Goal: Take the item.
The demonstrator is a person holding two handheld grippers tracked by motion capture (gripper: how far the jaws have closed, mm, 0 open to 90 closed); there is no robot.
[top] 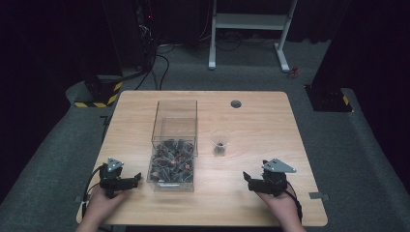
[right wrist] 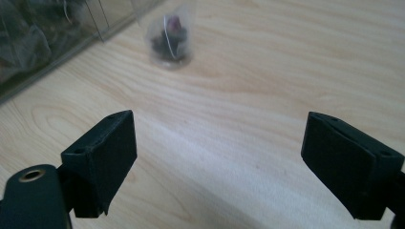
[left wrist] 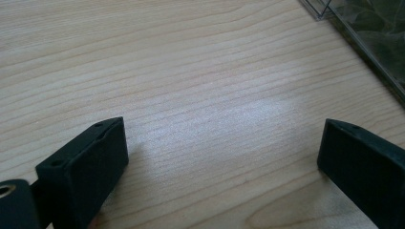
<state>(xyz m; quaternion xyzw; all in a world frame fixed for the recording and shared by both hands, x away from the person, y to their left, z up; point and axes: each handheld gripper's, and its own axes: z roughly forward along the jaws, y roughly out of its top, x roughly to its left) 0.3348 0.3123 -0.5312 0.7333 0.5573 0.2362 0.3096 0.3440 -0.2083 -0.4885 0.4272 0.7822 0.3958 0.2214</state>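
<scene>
Both the left claw (top: 126,182) and right claw (top: 250,180) are wide open with nothing in them, and the small clear cup (top: 220,145) at 12 o'clock from the right claw looks light, thin and easy to squash, so pinch its sides softly.

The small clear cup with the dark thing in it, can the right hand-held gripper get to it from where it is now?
Probably yes. The right hand-held gripper is open, facing the cup across bare table; the clear box stands off to the side.
</scene>
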